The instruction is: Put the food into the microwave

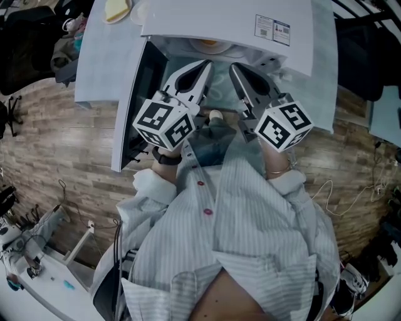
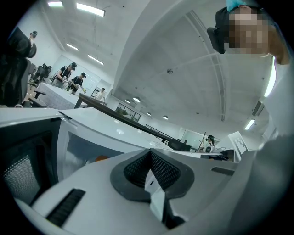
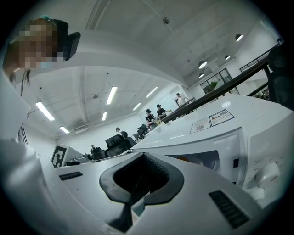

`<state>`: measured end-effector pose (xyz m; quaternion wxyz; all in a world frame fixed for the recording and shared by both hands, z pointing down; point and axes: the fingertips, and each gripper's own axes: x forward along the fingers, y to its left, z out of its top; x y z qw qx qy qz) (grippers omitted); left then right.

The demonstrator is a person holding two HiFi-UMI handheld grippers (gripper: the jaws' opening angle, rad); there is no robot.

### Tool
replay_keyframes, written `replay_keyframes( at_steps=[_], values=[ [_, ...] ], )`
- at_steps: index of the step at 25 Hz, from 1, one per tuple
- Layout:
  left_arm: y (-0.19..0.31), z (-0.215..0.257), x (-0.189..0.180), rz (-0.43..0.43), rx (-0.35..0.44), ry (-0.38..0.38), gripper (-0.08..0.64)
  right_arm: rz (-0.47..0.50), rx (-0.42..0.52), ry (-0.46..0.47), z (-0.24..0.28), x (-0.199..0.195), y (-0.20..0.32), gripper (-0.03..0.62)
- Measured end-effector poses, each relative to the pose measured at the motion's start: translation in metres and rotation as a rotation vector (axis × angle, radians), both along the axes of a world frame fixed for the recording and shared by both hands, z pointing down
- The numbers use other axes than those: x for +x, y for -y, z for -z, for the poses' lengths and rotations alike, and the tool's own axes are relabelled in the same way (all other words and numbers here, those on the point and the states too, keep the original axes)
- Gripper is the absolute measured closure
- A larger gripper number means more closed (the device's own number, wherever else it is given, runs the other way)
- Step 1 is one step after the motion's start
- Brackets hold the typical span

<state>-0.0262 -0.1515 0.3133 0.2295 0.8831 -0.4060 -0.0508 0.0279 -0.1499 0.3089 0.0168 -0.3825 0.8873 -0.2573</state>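
Note:
A white microwave (image 1: 225,22) stands with its door (image 1: 135,94) swung open to the left. Inside the cavity lies a plate with orange food (image 1: 210,45), which also shows as orange food (image 2: 102,158) in the left gripper view and orange food (image 3: 183,159) in the right gripper view. My left gripper (image 1: 205,63) and right gripper (image 1: 233,66) hover side by side just in front of the opening, pointing into it. Both are shut with nothing between the jaws. In their own views, the left gripper (image 2: 150,160) and right gripper (image 3: 140,167) show closed pads.
A yellow food item on a plate (image 1: 117,9) lies on the white table (image 1: 94,56) left of the microwave. The microwave's knob (image 3: 266,173) sits on its right panel. Wood floor with cables and equipment surrounds the table. People work at distant tables.

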Motion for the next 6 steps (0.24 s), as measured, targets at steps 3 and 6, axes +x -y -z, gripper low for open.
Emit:
replay_keyframes(
  at_steps=[3, 6],
  values=[
    [0.0002, -0.0007, 0.0010, -0.003, -0.003, -0.001, 0.551, -0.007, -0.004, 0.001, -0.0011, 0.0025, -0.0004, 0.560],
    [0.0005, -0.0014, 0.0015, -0.003, -0.007, -0.003, 0.552, -0.007, -0.008, 0.005, -0.0012, 0.0032, -0.0010, 0.560]
  ],
)
